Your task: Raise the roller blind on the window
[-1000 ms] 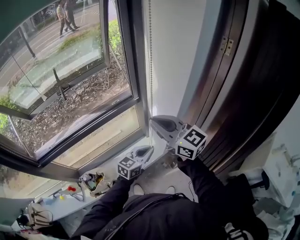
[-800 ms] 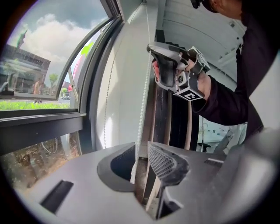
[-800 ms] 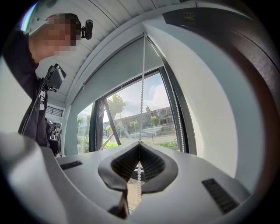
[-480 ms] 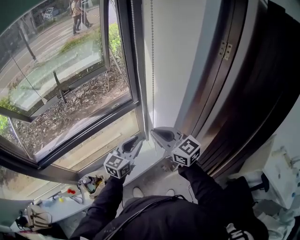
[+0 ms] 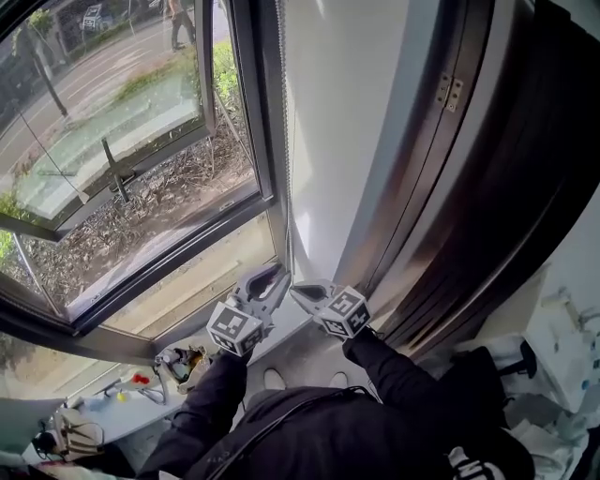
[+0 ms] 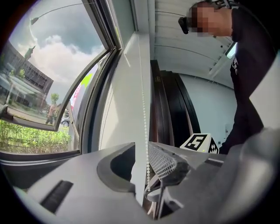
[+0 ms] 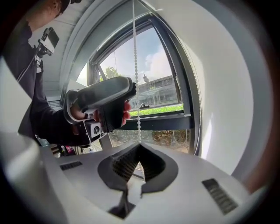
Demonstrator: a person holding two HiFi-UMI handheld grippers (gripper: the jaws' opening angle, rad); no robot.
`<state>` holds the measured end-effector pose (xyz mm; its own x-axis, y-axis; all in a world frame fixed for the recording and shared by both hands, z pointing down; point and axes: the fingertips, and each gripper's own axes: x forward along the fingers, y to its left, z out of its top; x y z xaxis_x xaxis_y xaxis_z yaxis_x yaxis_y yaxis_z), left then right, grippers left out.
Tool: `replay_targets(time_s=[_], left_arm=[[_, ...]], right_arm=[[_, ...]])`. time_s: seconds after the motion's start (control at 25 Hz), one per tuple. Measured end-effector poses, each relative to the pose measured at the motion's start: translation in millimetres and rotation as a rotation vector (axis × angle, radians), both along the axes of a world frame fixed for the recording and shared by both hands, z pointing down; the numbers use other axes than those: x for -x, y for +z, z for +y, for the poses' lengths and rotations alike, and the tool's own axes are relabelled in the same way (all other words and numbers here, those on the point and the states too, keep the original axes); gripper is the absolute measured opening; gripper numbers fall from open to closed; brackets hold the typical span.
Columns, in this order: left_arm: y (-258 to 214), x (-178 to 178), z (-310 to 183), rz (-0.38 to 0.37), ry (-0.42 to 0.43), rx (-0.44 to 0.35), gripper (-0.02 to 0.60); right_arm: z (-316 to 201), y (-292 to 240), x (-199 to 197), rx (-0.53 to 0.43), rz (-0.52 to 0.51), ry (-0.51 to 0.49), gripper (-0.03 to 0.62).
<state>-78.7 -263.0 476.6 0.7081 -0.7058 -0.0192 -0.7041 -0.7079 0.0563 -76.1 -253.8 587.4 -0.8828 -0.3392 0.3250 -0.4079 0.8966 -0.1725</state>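
Right claw (image 7: 139,147) is clamped shut on the bead chain (image 7: 135,65); left claw (image 6: 142,152), just opened partway, straddles it loosely.

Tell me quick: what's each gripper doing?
Left gripper: open, jaws just opened, bead chain loose between them.
Right gripper: closed on the bead chain.

The bead chain (image 7: 135,65) runs off the top edge of the right gripper view, so I can't see its upper end. Lower down it vanishes between the closed jaws of my right claw (image 7: 139,146). From my head it is too thin to follow. The near-left clutter (image 5: 183,361) is too small to name. A far person (image 5: 180,14) is cut off.
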Motion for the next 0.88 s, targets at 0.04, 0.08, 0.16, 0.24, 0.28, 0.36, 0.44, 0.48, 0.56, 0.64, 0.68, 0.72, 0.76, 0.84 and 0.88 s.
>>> replay_targets(time_s=[0.04,0.08,0.16,0.24,0.28,0.36,0.44,0.48,0.56,0.64,0.68,0.72,0.76,0.84,0.88], left_arm=[[2.2,-0.1,0.6,-0.001,0.0,0.005,0.087],[4.2,0.2,1.0,-0.001,-0.002,0.009,0.087],[7.1,1.5,1.2,0.004,-0.008,0.02,0.087],[8.2,3.7,1.4,0.008,-0.018,0.029,0.087],[8.6,5.3,1.6,0.009,-0.026,0.033,0.086],[10.2,8.9,2.4,0.012,-0.038,0.041,0.083],[12.8,10.8,3.9,0.011,-0.043,0.049,0.081],[13.6,11.3,4.4,0.008,-0.044,0.051,0.081],[13.4,12.0,5.1,0.006,-0.047,0.05,0.081],[11.3,13.0,7.0,0.012,-0.051,0.048,0.081],[9.6,13.5,8.0,0.017,-0.054,0.047,0.081],[7.7,13.9,8.8,0.021,-0.058,0.046,0.076],[5.5,14.2,9.4,0.024,-0.061,0.043,0.071],[0.4,14.5,10.9,0.031,-0.064,0.037,0.071],[-2.5,15.0,12.1,0.036,-0.065,0.034,0.071]], right_arm=[[1.3,-0.1,1.4,-0.001,-0.001,-0.002,0.006],[2.1,0.1,1.9,0.0,-0.003,-0.002,0.006],[2.0,-0.2,0.8,0.009,-0.01,0.003,0.006],[1.3,-3.1,-2.4,0.003,-0.021,0.015,0.008],[1.1,-5.0,-4.3,-0.003,-0.029,0.022,0.008],[2.5,-7.6,-7.3,-0.017,-0.035,0.029,0.008],[5.4,-9.2,-9.1,-0.033,-0.029,0.029,0.008],[6.4,-10.6,-9.5,-0.044,-0.027,0.03,0.008],[5.1,-15.6,-10.5,-0.07,-0.023,0.047,0.008],[0.4,-26.1,-13.6,-0.09,-0.029,0.1,0.018],[-2.5,-34.0,-15.7,-0.098,-0.039,0.129,0.043],[-5.2,-43.1,-17.9,-0.105,-0.052,0.152,0.089],[-7.8,-52.6,-20.3,-0.113,-0.065,0.17,0.104],[-12.4,-72.7,-25.4,-0.137,-0.086,0.196,0.104],[-14.4,-82.8,-28.4,-0.15,-0.098,0.209,0.1]])
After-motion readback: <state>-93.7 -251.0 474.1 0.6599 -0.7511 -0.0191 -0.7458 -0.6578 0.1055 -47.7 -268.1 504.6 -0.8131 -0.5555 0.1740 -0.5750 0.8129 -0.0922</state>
